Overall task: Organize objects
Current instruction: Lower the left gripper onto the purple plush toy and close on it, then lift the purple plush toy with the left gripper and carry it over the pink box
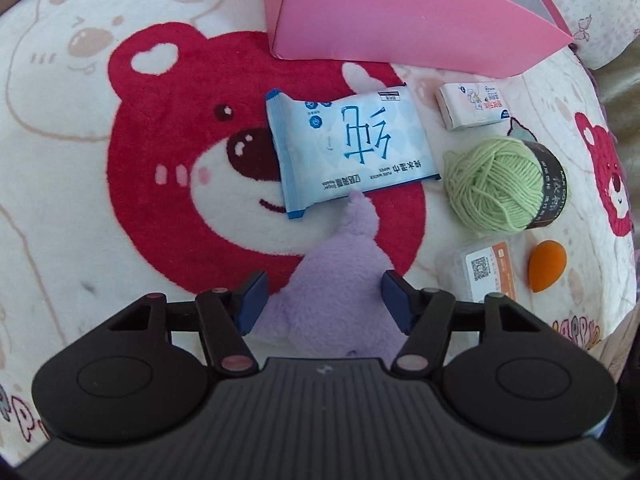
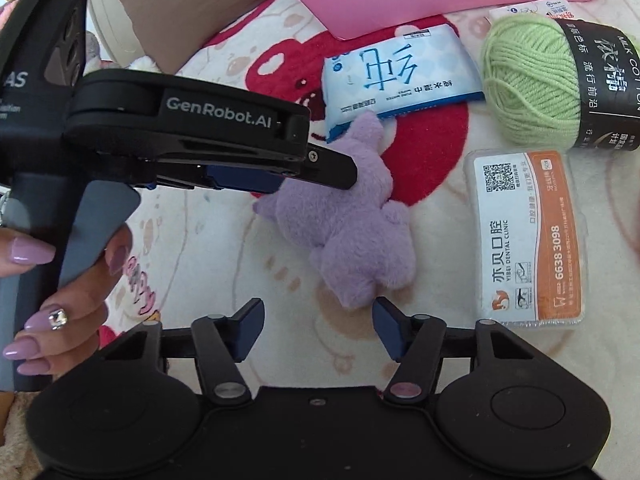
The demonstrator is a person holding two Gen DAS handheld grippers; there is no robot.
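The purple plush toy (image 2: 352,224) lies flat on the bear-print blanket (image 2: 248,280), near the middle of the right wrist frame and at lower centre of the left wrist frame. It looks light, soft and squashy, with fuzzy pile that should not slip; nothing about it seems fragile. Its thicker body is probably the best place to take hold, since the thin limbs and the ear-like tip would fold or slide out of a pinch.

The left gripper (image 1: 322,300) straddles the toy's body, its blue pads on either side; from this view the pads sit at the fur's edges, but I cannot tell whether they press in. In the right wrist view the same gripper comes in from the left with its tip over the toy. The right gripper (image 2: 318,326) stands part-open just below the toy's lower limb, with nothing between its pads.

The toy's upper tip touches the blue wet-wipes pack (image 1: 352,148). To the right are the green yarn ball (image 1: 500,184), a small tissue pack (image 1: 472,106), a clear dental-clinic box (image 2: 528,236) and an orange makeup sponge (image 1: 546,264). A pink box (image 1: 400,16) sits at the top of the frame, likely where things go.
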